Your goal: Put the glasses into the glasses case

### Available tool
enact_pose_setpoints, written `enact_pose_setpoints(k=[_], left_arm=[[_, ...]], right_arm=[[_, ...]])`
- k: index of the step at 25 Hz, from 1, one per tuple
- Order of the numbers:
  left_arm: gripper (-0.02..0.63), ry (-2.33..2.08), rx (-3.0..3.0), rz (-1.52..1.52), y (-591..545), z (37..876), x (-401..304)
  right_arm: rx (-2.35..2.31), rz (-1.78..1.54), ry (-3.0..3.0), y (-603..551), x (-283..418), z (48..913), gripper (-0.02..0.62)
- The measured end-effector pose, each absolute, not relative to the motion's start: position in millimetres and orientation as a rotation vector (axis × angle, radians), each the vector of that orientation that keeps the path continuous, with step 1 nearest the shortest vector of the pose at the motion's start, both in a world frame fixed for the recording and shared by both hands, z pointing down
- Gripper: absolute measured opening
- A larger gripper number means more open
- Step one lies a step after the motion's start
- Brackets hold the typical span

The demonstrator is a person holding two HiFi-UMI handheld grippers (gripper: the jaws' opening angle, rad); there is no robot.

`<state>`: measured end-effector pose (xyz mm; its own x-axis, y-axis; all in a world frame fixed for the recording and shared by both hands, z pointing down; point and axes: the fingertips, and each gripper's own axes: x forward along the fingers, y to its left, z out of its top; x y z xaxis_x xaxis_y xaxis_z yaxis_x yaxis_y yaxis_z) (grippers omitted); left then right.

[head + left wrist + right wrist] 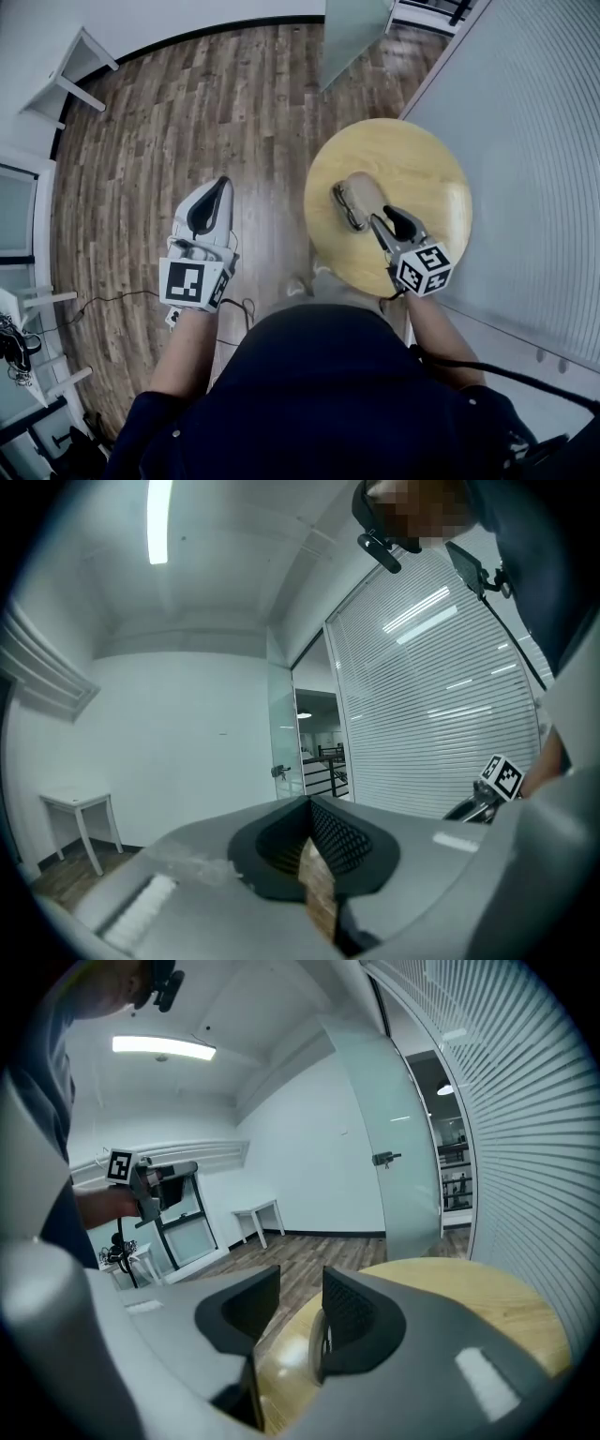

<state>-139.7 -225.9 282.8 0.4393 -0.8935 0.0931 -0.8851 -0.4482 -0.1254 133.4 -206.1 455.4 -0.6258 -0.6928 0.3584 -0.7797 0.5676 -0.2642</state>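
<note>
**Inspector A:** Reporting on the task items. The glasses case (366,192) is lying on the round wooden surface (417,159), left of its centre and toward the person's edge. A dark-rimmed shape (345,208) is lying along the case's left side and touching it. I cannot tell whether it is the glasses or the case's open half.

**Inspector B:** And the claws?

**Inspector A:** The right claw (300,1283) is holding its jaws apart and gripping nothing. It is pointing low across the surface, just beside the case's near end. The left claw (309,806) is hanging over the floor (169,122), well apart from the surface, with its jaws pressed together and empty.

**Inspector B:** Recommendation for the step in hand?

**Inspector A:** In my judgement the right claw is lining up on the case. It should be approaching level and closing on a firm rim, never on a lens. The left claw should be crossing over to steady the case, which is likely to slide on smooth wood.
</note>
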Motion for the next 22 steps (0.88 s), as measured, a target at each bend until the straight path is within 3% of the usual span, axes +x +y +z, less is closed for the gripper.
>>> enact_pose_setpoints(k=[11, 19, 22], left_arm=[[0.003, 1.591, -2.584, -0.169, -211, 259, -129], [0.003, 1.582, -2.577, -0.142, -204, 241, -135], [0.003, 1.555, -2.589, -0.143, -203, 245, -129]], right_arm=[[1.351, 0.378, -2.689, -204, 159, 393, 0.139], [1.430, 0.242, -2.752, -195, 161, 335, 0.067], [1.463, 0.205, -2.752, -193, 167, 332, 0.009]])
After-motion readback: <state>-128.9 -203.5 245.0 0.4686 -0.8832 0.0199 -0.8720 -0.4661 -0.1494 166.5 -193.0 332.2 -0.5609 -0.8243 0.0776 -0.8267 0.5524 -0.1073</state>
